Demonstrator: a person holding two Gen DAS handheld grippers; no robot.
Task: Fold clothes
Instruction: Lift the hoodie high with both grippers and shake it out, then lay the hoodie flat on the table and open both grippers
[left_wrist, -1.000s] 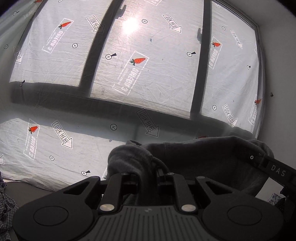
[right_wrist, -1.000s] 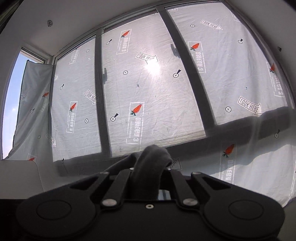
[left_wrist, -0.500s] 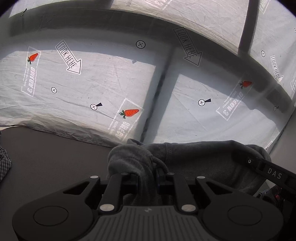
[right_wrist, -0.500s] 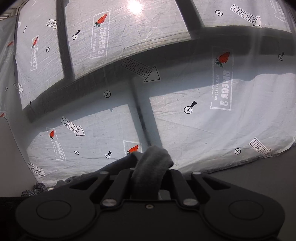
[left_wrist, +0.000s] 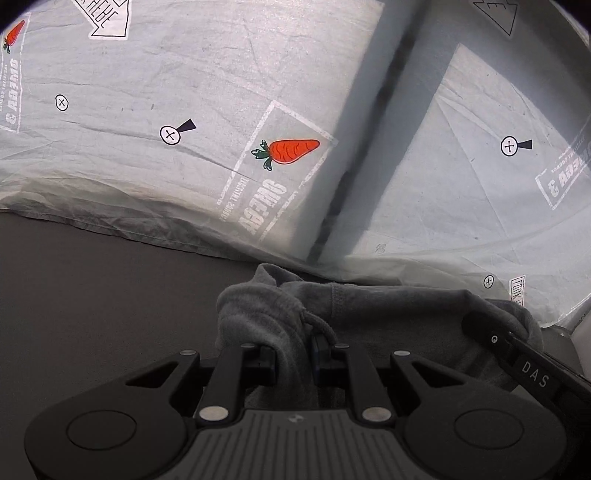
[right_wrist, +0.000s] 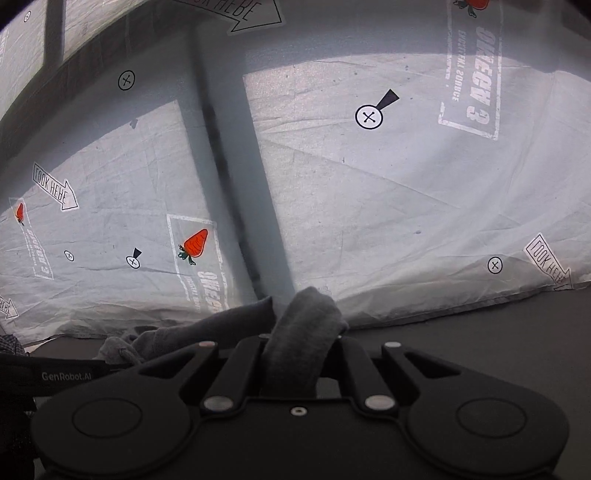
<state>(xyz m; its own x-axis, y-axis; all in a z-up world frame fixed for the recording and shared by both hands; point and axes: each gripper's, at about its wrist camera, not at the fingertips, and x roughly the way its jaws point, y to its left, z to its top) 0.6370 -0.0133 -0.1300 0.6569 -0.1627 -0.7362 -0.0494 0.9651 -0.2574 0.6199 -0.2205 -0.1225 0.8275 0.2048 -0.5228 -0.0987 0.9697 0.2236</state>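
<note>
Tongs L (left_wrist: 293, 360) & R (right_wrist: 300, 354) angled down, each clamped on grey garment (left_wrist: 388, 314).

Backlit printed sheet (left_wrist: 221, 110) hangs behind dark surface (left_wrist: 92, 295)

Dark table surface (left_wrist: 92, 295) lies bare to the left of the grey garment (left_wrist: 388, 317) and, in the right wrist view, to its right. The printed sheet (left_wrist: 221, 110) (hanging down onto the table's far edge) closes off passage beyond. A checked cloth (right_wrist: 11, 341) sits far left.
</note>
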